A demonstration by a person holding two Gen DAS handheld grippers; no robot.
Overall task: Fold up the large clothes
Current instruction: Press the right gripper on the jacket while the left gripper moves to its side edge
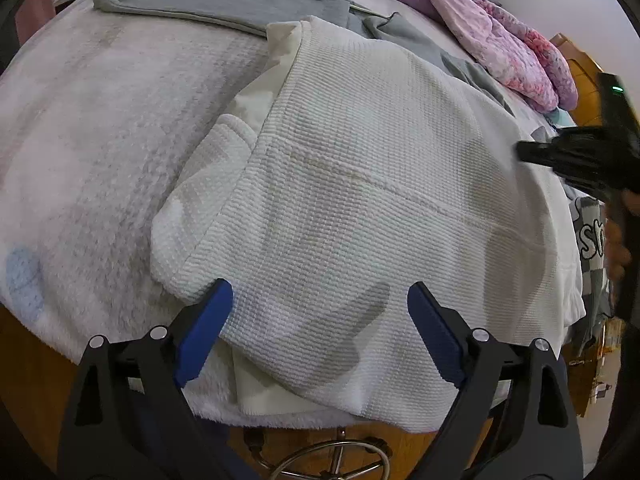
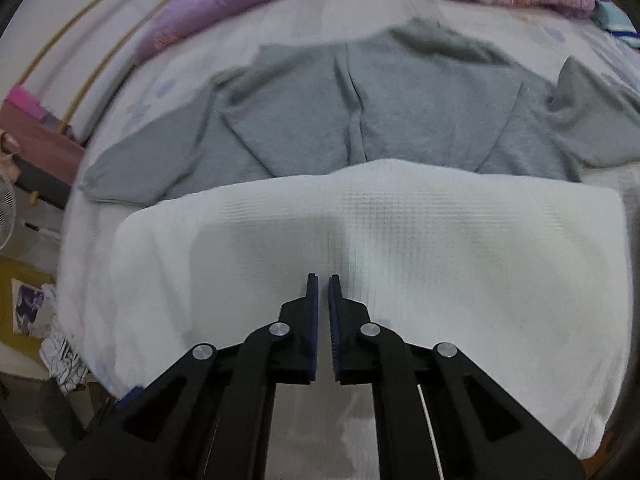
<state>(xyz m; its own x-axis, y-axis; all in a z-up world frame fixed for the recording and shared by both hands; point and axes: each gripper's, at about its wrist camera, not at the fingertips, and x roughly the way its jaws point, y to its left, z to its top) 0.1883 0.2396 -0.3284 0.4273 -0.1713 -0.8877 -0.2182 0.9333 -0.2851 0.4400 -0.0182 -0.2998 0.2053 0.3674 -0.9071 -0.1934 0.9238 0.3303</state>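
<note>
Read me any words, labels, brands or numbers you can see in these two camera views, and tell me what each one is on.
"st": big white outlined letters on a grey printed cloth at the right edge of the left wrist view; the rest of the word is cut off.
Picture or poster at the left edge of the right wrist view: too blurred to read.
White garment and grey sweatshirt: no text visible.

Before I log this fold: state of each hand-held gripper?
Left hand-held gripper: open, holding nothing.
Right hand-held gripper: shut, holding nothing.
</note>
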